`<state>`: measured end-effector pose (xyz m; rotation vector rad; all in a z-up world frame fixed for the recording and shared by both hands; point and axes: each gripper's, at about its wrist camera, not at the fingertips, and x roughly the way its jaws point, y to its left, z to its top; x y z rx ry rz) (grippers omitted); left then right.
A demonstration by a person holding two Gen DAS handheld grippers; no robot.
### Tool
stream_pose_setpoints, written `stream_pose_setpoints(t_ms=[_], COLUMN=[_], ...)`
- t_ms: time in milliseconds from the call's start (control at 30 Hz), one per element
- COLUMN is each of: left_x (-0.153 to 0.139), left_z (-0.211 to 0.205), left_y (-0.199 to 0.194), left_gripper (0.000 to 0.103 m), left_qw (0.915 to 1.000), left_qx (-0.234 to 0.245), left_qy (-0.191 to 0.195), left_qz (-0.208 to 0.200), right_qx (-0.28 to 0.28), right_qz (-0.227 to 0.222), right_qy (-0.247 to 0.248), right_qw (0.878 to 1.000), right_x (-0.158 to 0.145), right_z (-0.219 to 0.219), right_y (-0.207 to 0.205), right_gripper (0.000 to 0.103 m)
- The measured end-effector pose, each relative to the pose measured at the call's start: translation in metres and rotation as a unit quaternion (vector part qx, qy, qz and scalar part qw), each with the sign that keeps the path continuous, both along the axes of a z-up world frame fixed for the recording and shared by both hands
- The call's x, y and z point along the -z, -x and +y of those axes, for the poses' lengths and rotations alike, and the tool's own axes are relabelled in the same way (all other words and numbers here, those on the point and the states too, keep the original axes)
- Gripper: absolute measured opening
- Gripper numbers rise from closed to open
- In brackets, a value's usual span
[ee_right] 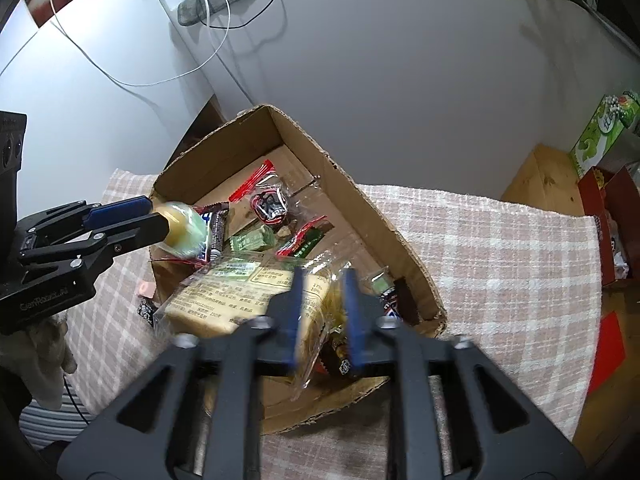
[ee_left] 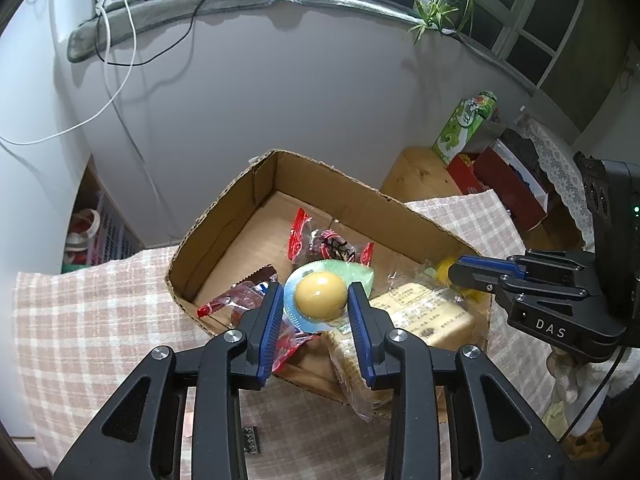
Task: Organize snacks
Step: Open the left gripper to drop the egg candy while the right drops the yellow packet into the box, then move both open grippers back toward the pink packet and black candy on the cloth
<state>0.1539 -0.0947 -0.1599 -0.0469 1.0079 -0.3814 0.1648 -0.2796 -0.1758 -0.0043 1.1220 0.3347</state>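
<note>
An open cardboard box [ee_left: 224, 216] [ee_right: 360, 200] sits on a checked cloth and holds several wrapped snacks. My left gripper [ee_left: 316, 300] is shut on a round yellow pudding cup with a green lid [ee_left: 320, 294] and holds it over the box's near left part; it shows blurred in the right wrist view [ee_right: 182, 230]. My right gripper [ee_right: 322, 284] is shut on a thin yellow snack wrapper [ee_right: 334, 300] above the box's near right corner. A large clear bag of pale crackers [ee_right: 240, 292] [ee_left: 420, 312] lies under both grippers. A red-edged candy bag [ee_left: 324, 246] lies further back.
The checked cloth [ee_right: 500, 264] covers the surface around the box. A wooden stand [ee_right: 540, 184] with a green carton [ee_right: 600, 136] and red boxes [ee_left: 500, 188] is at the right. A grey wall with hanging cables rises behind the box.
</note>
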Motion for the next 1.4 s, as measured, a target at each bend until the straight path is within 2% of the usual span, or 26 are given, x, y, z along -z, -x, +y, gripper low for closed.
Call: stream_pose_setpoints(t_ms=[67, 200, 733, 1067, 1233, 1400], left_x=[0.0, -0.001, -0.008, -0.015, -0.016, -0.008], left_z=[0.001, 0.001, 0.004, 0.024, 0.053, 0.102], left_y=[0.0, -0.001, 0.007, 0.021, 0.029, 0.033], left_gripper=[0.043, 0.045, 0.045, 0.045, 0.045, 0.045], left_qw=[1.0, 1.0, 0.9998, 0.9993, 0.9987, 0.9959], left_qx=[-0.003, -0.007, -0.006, -0.019, -0.041, -0.089], left_qy=[0.001, -0.001, -0.009, -0.012, -0.003, 0.004], left_qz=[-0.001, 0.0, -0.015, -0.029, -0.03, -0.016], right_qx=[0.003, 0.006, 0.004, -0.009, -0.039, -0.071], right_qz=[-0.008, -0.009, -0.017, -0.034, -0.042, -0.034], right_qy=[0.007, 0.02, 0.023, -0.003, -0.015, -0.035], right_qw=[1.0, 1.0, 1.0, 0.999, 0.998, 0.996], right_x=[-0.003, -0.004, -0.011, -0.029, -0.035, -0.031], right_z=[-0.001, -0.001, 0.006, 0.025, 0.048, 0.073], right_y=[0.002, 0.003, 0.017, 0.046, 0.066, 0.082], right_gripper=[0.065, 0.071, 0.071, 0.071, 0.071, 0.071])
